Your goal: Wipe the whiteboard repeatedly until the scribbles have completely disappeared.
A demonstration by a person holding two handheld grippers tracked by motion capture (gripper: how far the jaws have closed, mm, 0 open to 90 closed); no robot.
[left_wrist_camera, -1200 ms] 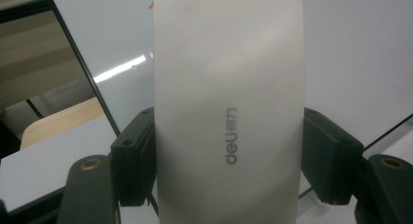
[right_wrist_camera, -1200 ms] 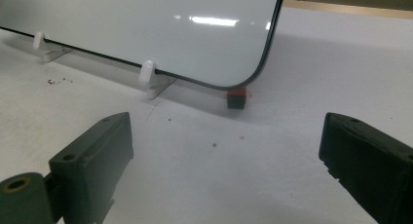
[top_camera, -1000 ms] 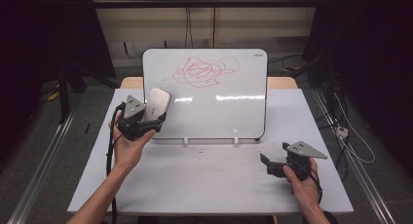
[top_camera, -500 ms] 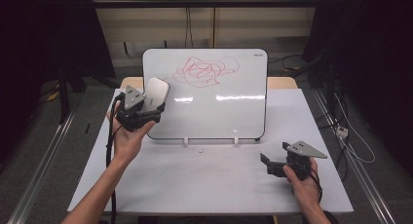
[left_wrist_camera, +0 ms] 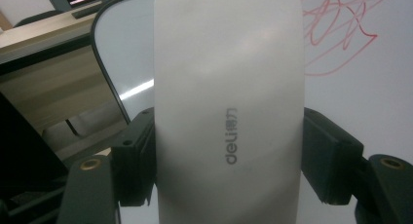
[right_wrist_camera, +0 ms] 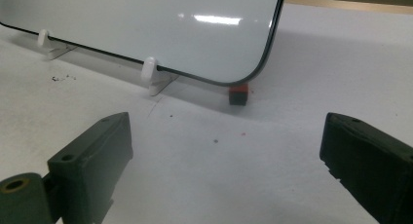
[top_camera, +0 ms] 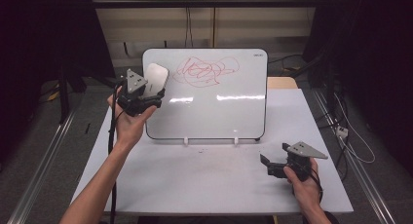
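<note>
Eraser (top_camera: 156, 77) in left gripper (top_camera: 146, 95) jaws — whiteboard (top_camera: 214, 107) upright on white table (top_camera: 195, 180).

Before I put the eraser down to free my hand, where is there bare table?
The widest bare patch lies in front of the whiteboard, between the left forearm and the right gripper. A narrower strip runs right of the board. The left gripper holds the eraser against the board's top left.

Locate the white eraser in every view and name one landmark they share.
High view: the eraser sits upper left, clamped in the left gripper against the whiteboard.
Left gripper view: it stands centre frame between the jaws.
Right gripper view: not in it.
Shared landmark: the whiteboard.
</note>
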